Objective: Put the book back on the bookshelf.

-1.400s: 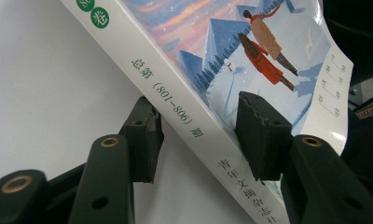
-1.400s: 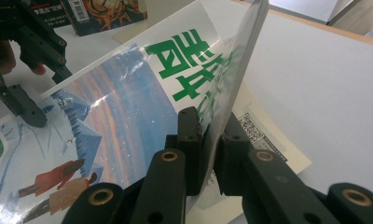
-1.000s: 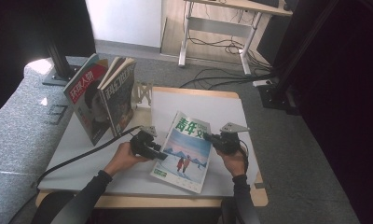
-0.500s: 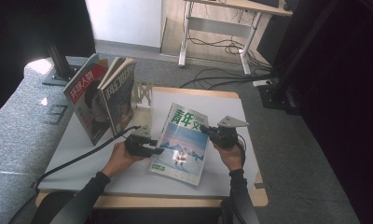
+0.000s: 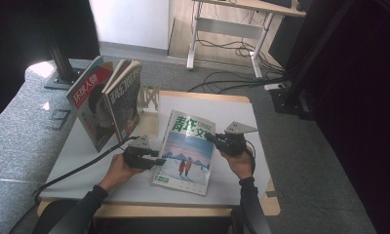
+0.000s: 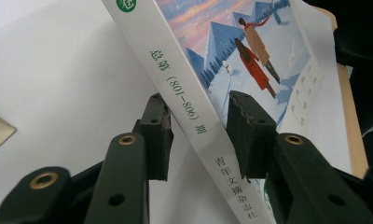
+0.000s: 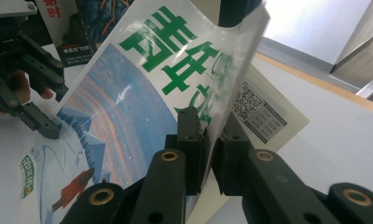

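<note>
- One glossy magazine, flat rectangle w/ white spine and snowy blue cover, spans the gap btwn both claws, over the smooth white table.
- Left gripper: jaws narrow, just been closing, straddling the spine; left pad looks slightly off it.
- Right gripper: ridged black pads pinch the thin cover's edge.
- Two more magazines stand upright, beyond left gripper.

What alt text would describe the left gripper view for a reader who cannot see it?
The left gripper has its two black jaws on either side of a magazine's white spine, not visibly pressing it. The cover shows two figures in snow, above a white table.
</note>
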Demonstrator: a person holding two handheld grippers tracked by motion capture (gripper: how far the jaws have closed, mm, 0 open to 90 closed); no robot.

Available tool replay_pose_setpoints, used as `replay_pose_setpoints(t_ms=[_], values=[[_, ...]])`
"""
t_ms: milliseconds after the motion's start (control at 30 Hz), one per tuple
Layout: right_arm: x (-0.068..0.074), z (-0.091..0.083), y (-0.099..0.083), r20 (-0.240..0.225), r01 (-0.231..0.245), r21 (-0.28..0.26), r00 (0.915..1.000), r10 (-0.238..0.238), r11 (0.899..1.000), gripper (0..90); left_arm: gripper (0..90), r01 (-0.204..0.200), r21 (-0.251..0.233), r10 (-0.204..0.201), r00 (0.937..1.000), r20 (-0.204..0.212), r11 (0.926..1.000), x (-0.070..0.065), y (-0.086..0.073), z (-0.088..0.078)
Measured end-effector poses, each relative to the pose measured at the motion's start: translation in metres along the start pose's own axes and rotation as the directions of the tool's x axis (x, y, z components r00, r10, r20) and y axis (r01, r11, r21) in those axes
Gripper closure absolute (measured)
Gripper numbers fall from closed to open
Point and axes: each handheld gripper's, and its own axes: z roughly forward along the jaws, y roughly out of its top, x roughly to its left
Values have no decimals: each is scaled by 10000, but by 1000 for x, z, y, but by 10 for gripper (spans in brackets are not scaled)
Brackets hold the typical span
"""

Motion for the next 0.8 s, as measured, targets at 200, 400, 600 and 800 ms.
replay_pose_setpoints(t_ms=[200, 400, 600, 800], values=[[0, 4, 1, 73, -101, 85, 9999, 100, 9999, 824, 616, -14, 48, 14, 10000, 19, 10000, -1, 0, -2], [-1, 9, 6, 407, 63, 288, 9991, -75, 9996, 839, 618, 255, 80, -258, 9987, 440, 9996, 14, 6, 0], [-10, 7, 21, 967, 106, -115, 9953, -94, 9999, 845, 635, -42, -706, 18, 9994, -348, 9975, 22, 22, 2], [-8, 3, 29, 856, 470, -154, 9953, -455, 9988, 835, 642, -658, -523, 602, 9930, -1018, 9965, 17, 16, 4]])
